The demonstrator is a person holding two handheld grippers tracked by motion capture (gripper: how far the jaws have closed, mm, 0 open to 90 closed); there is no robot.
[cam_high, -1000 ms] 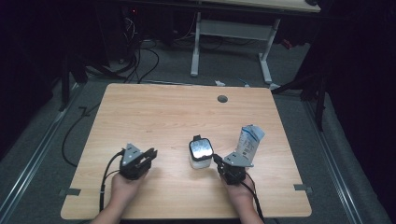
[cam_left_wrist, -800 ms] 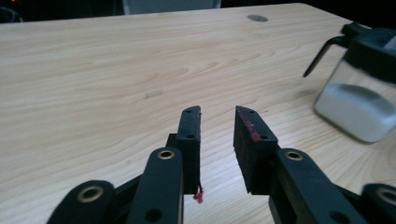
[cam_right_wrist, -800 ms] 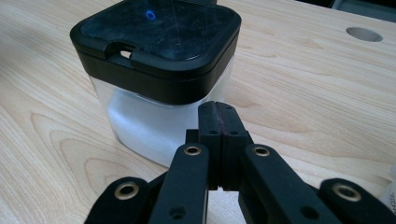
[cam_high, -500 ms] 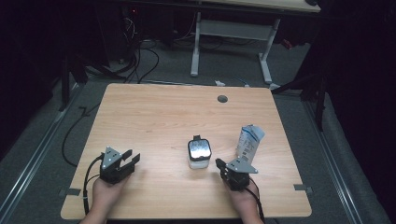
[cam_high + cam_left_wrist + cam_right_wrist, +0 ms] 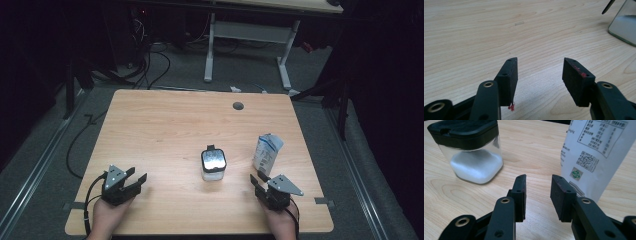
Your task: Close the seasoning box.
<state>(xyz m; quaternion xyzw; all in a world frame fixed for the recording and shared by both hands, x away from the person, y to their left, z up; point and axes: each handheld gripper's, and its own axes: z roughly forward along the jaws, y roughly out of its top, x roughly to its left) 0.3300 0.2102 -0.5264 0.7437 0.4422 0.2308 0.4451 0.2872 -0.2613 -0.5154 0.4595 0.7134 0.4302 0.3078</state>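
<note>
now both tongs sit low at the near edge of the worktop (image 5: 165, 120), well apart from each other. the left tongs (image 5: 134, 183) are at the near left over bare wood, their jaws parted wide with nothing between them; those jaws have just been opening. the right tongs (image 5: 257, 181) are at the near right, and their jaws too have just been opening and stand clearly apart, gripping nothing. the glass jar (image 5: 213, 164) with the black lid and white powder inside stands upright near the middle of the worktop, and the white pouch (image 5: 266, 153) stands upright just right of it, apart from it and just beyond the right tongs. in the right gripper view the jar (image 5: 471, 152) is to the left and the pouch (image 5: 596, 155) to the right, neither touched. this looks like a pause with both things set down and let go. a next grasp would call for moving the tongs forward around the jar or pouch before closing.
</note>
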